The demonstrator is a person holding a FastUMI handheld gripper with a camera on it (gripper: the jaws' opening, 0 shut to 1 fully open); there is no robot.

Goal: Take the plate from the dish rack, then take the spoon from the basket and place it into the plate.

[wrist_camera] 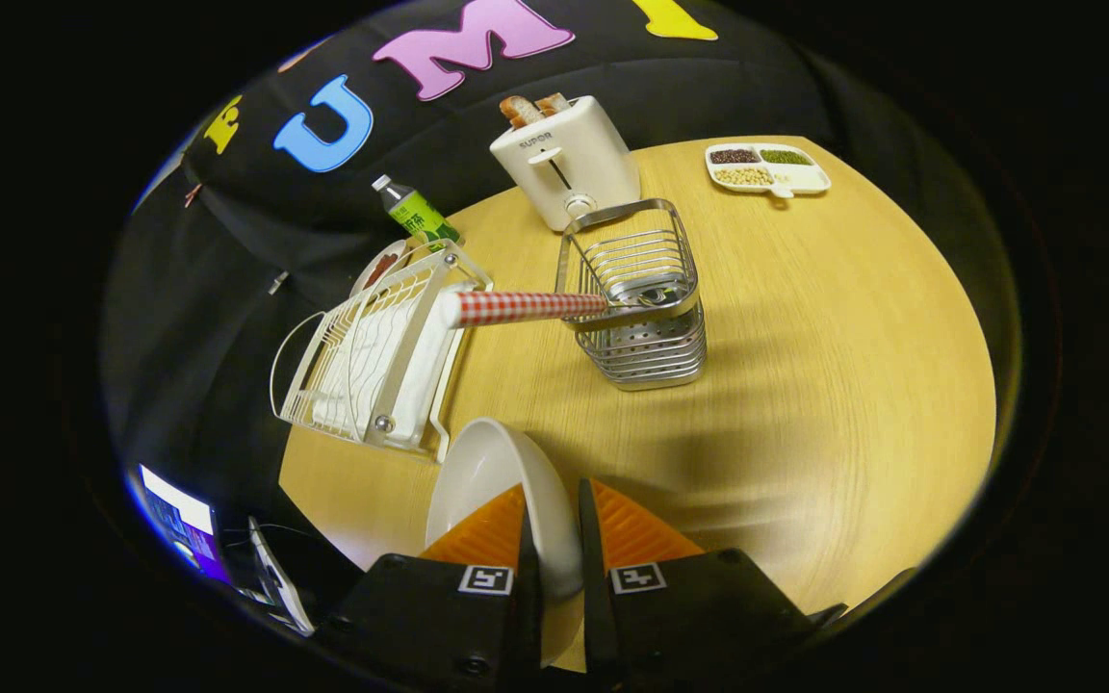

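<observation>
Your gripper [552,520] jaws are clamped on the plate [492,472] rim; fingers hide its lower edge. Spoon [526,308] bowl is buried in the basket [641,298].

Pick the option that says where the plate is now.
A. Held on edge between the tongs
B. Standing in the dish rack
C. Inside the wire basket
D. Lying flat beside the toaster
A: the plate stands on edge with its rim gripped between the tongs, out of the rack, while the spoon rests in the basket.
</observation>
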